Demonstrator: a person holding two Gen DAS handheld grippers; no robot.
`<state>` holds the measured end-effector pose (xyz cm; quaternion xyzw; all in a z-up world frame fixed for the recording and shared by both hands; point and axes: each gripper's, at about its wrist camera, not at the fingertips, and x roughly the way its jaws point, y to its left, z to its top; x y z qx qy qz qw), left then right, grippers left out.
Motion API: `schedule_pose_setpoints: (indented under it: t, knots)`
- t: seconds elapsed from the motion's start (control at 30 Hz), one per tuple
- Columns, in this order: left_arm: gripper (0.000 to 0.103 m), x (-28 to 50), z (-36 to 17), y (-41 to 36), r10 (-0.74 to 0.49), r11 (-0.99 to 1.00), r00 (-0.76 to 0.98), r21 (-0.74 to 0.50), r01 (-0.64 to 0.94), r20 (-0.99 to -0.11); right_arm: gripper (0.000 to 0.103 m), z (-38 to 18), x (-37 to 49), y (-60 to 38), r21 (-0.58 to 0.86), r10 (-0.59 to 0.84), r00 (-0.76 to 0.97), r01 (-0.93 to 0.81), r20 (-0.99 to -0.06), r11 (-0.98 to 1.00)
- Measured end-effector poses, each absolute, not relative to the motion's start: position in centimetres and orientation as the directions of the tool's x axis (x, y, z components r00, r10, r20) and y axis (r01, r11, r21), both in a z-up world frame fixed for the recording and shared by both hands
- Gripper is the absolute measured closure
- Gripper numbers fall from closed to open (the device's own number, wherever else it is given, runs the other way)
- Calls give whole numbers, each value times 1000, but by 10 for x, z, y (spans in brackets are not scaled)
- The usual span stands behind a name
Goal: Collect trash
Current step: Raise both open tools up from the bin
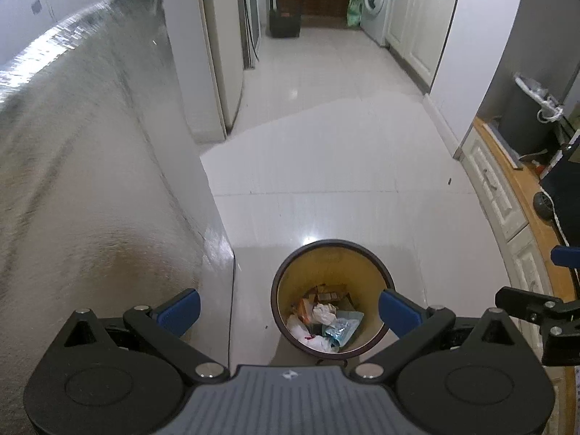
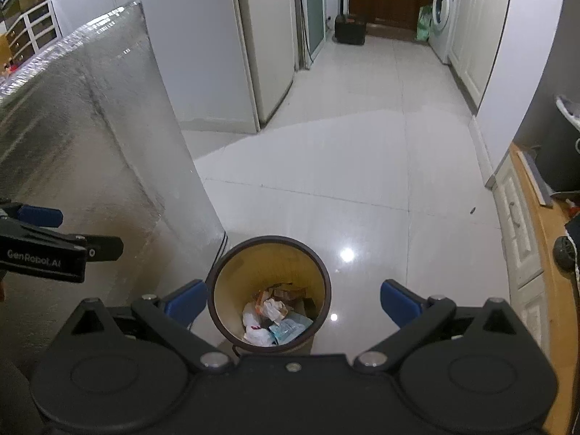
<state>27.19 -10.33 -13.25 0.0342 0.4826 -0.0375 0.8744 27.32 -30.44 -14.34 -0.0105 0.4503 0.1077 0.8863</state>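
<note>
A round bin with a dark rim and yellow inside (image 1: 331, 253) stands on the white tiled floor, holding crumpled wrappers, white plastic and a blue packet (image 1: 326, 320). My left gripper (image 1: 288, 310) hangs above it, open, nothing between its blue pads. In the right wrist view the same bin (image 2: 268, 253) lies below, its trash (image 2: 275, 320) visible. My right gripper (image 2: 295, 302) is open and empty above it. The left gripper's body (image 2: 43, 250) shows at that view's left edge, and the right gripper's body (image 1: 543, 315) at the left wrist view's right edge.
A tall frosted glass panel (image 1: 90, 163) stands close on the left of the bin. A white cabinet with a wooden top (image 1: 514, 195) runs along the right, carrying dark items. Beyond, a fridge (image 2: 264, 54), a washing machine (image 2: 444, 11) and a black box (image 2: 349, 29).
</note>
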Motion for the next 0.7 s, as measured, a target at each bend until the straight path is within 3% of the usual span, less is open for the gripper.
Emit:
schedule_pose_setpoints:
  t: [0.7]
  knots:
    - [0,165,-101,-83,-49,995,648,22,101,-760,0,-117,173,-306,100,137,689,-93,-712,991]
